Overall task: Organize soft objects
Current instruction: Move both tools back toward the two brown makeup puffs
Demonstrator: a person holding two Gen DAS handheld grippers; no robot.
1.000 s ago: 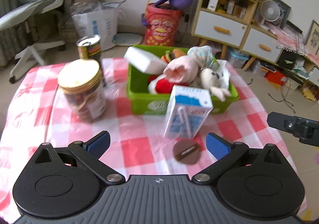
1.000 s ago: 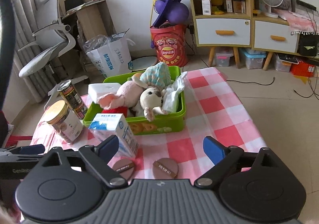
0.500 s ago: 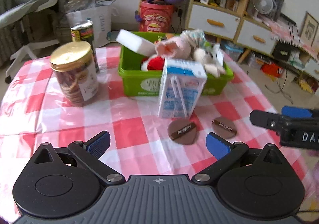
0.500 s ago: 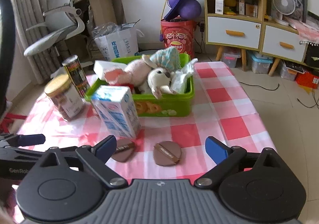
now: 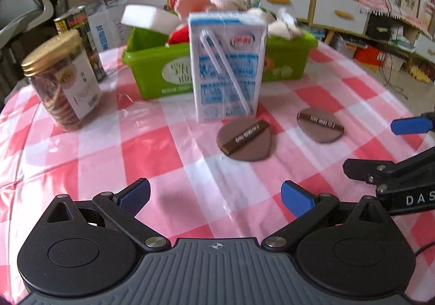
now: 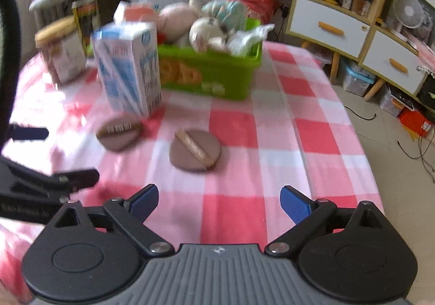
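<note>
Two brown round powder puffs lie on the checked tablecloth: the left puff (image 5: 244,140) (image 6: 119,132) and the right puff (image 5: 320,124) (image 6: 195,153). A green basket (image 5: 152,74) (image 6: 212,74) behind them holds plush toys (image 6: 206,30) and a white sponge (image 5: 148,18). My left gripper (image 5: 216,196) is open and empty, low over the cloth in front of the left puff. My right gripper (image 6: 218,200) is open and empty in front of the right puff. Each gripper shows at the edge of the other's view.
A blue and white milk carton (image 5: 227,68) (image 6: 130,68) stands just behind the left puff. A gold-lidded jar (image 5: 61,79) and a tall can (image 5: 81,38) stand at the left. The table's right edge (image 6: 364,147) drops to the floor.
Both grippers have come down and forward toward the table, so the puffs and carton are nearer and larger. Both stay open. Nothing on the table has moved.
</note>
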